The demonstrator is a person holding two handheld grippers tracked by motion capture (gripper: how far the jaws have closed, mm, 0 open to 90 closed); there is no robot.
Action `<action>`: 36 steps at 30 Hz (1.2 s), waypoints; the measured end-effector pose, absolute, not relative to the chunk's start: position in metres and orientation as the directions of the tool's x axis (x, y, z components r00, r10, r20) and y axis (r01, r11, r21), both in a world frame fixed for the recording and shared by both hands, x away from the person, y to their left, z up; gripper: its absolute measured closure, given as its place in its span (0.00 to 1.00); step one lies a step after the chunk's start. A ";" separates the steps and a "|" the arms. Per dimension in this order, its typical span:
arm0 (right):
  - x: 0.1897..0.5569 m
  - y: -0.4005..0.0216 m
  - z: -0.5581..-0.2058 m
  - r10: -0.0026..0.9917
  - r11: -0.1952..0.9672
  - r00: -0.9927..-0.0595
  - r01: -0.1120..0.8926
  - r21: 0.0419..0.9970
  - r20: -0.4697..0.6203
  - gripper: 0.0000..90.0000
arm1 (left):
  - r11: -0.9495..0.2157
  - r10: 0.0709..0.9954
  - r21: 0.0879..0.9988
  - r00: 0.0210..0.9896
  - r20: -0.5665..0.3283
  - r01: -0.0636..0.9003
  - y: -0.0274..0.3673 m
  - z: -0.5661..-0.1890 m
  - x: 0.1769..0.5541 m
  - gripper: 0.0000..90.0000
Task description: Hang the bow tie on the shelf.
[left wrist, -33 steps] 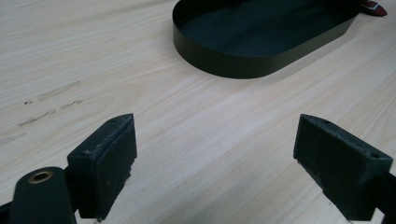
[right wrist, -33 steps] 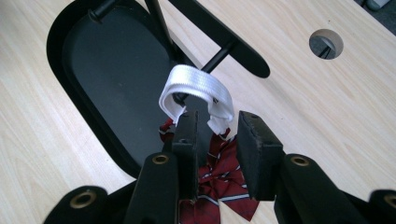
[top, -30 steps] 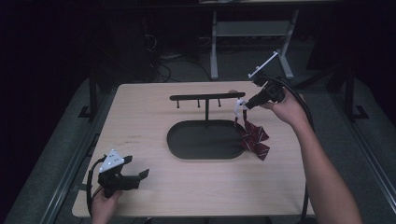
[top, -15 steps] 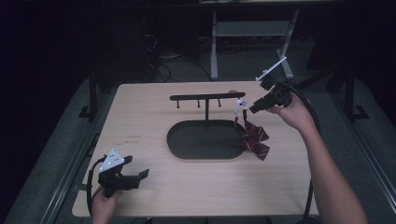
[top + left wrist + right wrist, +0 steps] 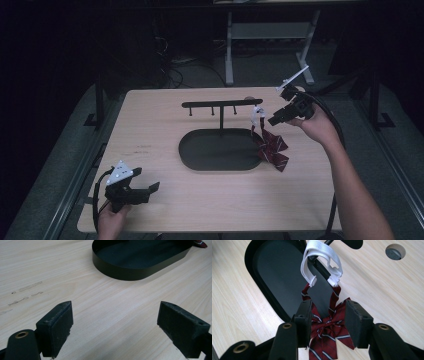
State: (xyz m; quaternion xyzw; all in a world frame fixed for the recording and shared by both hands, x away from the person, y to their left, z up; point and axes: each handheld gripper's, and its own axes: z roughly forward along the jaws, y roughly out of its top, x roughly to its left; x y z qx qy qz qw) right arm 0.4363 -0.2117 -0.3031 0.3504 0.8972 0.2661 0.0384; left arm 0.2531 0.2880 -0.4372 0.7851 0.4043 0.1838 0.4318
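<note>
No readable text, label, brand, number or sign stands on anything here; the desk [image 5: 165,120] bears only faint scuff marks at 9 o'clock.

The high view is dim and soft: a pale table [image 5: 165,125] stands lit from above while the room behind it sinks into near black, and fine detail is grainy. In the left gripper view the wood between the jaws is evenly bright and sharp, with the jaws themselves slightly blurred. In the right gripper view the white strap [image 5: 322,262] beyond the jaws glares a little, and the jaws' bases go soft.
</note>
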 end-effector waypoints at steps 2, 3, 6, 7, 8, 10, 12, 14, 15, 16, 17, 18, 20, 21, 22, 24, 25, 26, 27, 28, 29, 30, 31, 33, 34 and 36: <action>0.435 -0.212 -0.305 0.648 0.613 -0.752 0.608 0.505 0.120 0.63 | -0.300 0.793 0.827 0.606 -0.060 0.474 0.288 -0.437 0.253 0.14; 0.435 -0.212 -0.305 0.648 0.613 -0.752 0.608 0.505 0.120 0.63 | -0.300 0.794 0.827 0.605 -0.061 0.476 0.288 -0.437 0.253 0.14; 0.434 -0.212 -0.307 0.644 0.613 -0.755 0.605 0.508 0.123 0.62 | -0.299 0.795 0.826 0.604 -0.061 0.477 0.288 -0.438 0.253 0.15; 0.434 -0.212 -0.308 0.646 0.613 -0.753 0.609 0.503 0.126 0.62 | -0.300 0.795 0.826 0.604 -0.061 0.478 0.288 -0.437 0.253 0.15; 0.433 -0.213 -0.309 0.646 0.614 -0.753 0.608 0.504 0.122 0.62 | -0.300 0.795 0.825 0.604 -0.062 0.479 0.288 -0.437 0.253 0.15; 0.432 -0.214 -0.311 0.647 0.610 -0.751 0.612 0.503 0.131 0.62 | -0.301 0.795 0.825 0.604 -0.061 0.479 0.287 -0.438 0.253 0.15; 0.431 -0.215 -0.313 0.646 0.611 -0.752 0.613 0.502 0.132 0.61 | -0.299 0.796 0.826 0.603 -0.062 0.479 0.287 -0.438 0.253 0.15; 0.430 -0.216 -0.315 0.645 0.612 -0.753 0.613 0.500 0.133 0.60 | -0.299 0.796 0.826 0.602 -0.062 0.479 0.287 -0.438 0.253 0.15; 0.429 -0.217 -0.315 0.644 0.612 -0.753 0.612 0.502 0.134 0.60 | -0.300 0.796 0.825 0.603 -0.060 0.479 0.287 -0.438 0.253 0.15; 0.427 -0.218 -0.315 0.644 0.610 -0.753 0.612 0.503 0.135 0.58 | -0.300 0.796 0.825 0.603 -0.060 0.479 0.287 -0.438 0.253 0.15; 0.427 -0.218 -0.315 0.644 0.610 -0.753 0.612 0.503 0.135 0.58 | -0.300 0.796 0.825 0.603 -0.060 0.479 0.288 -0.438 0.253 0.15; 0.426 -0.220 -0.316 0.648 0.607 -0.750 0.614 0.504 0.134 0.58 | -0.300 0.796 0.825 0.602 -0.061 0.479 0.288 -0.438 0.253 0.15; 0.425 -0.221 -0.316 0.648 0.605 -0.749 0.615 0.506 0.135 0.58 | -0.300 0.796 0.825 0.603 -0.060 0.479 0.288 -0.438 0.253 0.15; 0.425 -0.222 -0.317 0.648 0.606 -0.749 0.616 0.503 0.136 0.57 | -0.300 0.795 0.826 0.603 -0.060 0.478 0.288 -0.438 0.253 0.15; 0.423 -0.223 -0.319 0.650 0.605 -0.748 0.615 0.505 0.134 0.57 | -0.300 0.796 0.826 0.603 -0.059 0.477 0.288 -0.438 0.253 0.15; 0.422 -0.223 -0.320 0.651 0.602 -0.746 0.618 0.506 0.136 0.57 | -0.301 0.796 0.826 0.602 -0.058 0.477 0.288 -0.437 0.252 0.15; 0.421 -0.224 -0.322 0.650 0.602 -0.747 0.617 0.507 0.137 0.57 | -0.299 0.797 0.826 0.601 -0.059 0.478 0.288 -0.437 0.252 0.14; 0.420 -0.224 -0.322 0.652 0.601 -0.746 0.618 0.507 0.137 0.56 | -0.299 0.796 0.826 0.602 -0.059 0.477 0.288 -0.437 0.252 0.15; 0.420 -0.225 -0.324 0.654 0.599 -0.744 0.619 0.508 0.137 0.56 | -0.299 0.797 0.826 0.602 -0.059 0.477 0.288 -0.437 0.252 0.15; 0.419 -0.225 -0.325 0.653 0.599 -0.744 0.620 0.508 0.138 0.56 | -0.300 0.797 0.826 0.601 -0.058 0.477 0.288 -0.437 0.252 0.15; 0.419 -0.225 -0.326 0.651 0.598 -0.745 0.620 0.509 0.142 0.56 | -0.299 0.797 0.826 0.601 -0.059 0.477 0.288 -0.437 0.252 0.14; 0.418 -0.226 -0.327 0.652 0.598 -0.745 0.621 0.507 0.143 0.56 | -0.302 0.796 0.824 0.602 -0.058 0.479 0.288 -0.437 0.252 0.15; 0.418 -0.226 -0.327 0.654 0.598 -0.743 0.624 0.504 0.145 0.55 | -0.303 0.796 0.824 0.603 -0.057 0.479 0.288 -0.437 0.252 0.15; 0.417 -0.227 -0.328 0.652 0.595 -0.744 0.623 0.508 0.147 0.55 | -0.305 0.795 0.824 0.604 -0.056 0.478 0.288 -0.437 0.252 0.14; 0.416 -0.227 -0.328 0.654 0.594 -0.742 0.624 0.507 0.149 0.55 | -0.301 0.796 0.826 0.602 -0.058 0.476 0.288 -0.437 0.252 0.15; 0.414 -0.227 -0.330 0.652 0.594 -0.743 0.623 0.510 0.149 0.54 | -0.301 0.797 0.825 0.601 -0.058 0.478 0.288 -0.437 0.252 0.15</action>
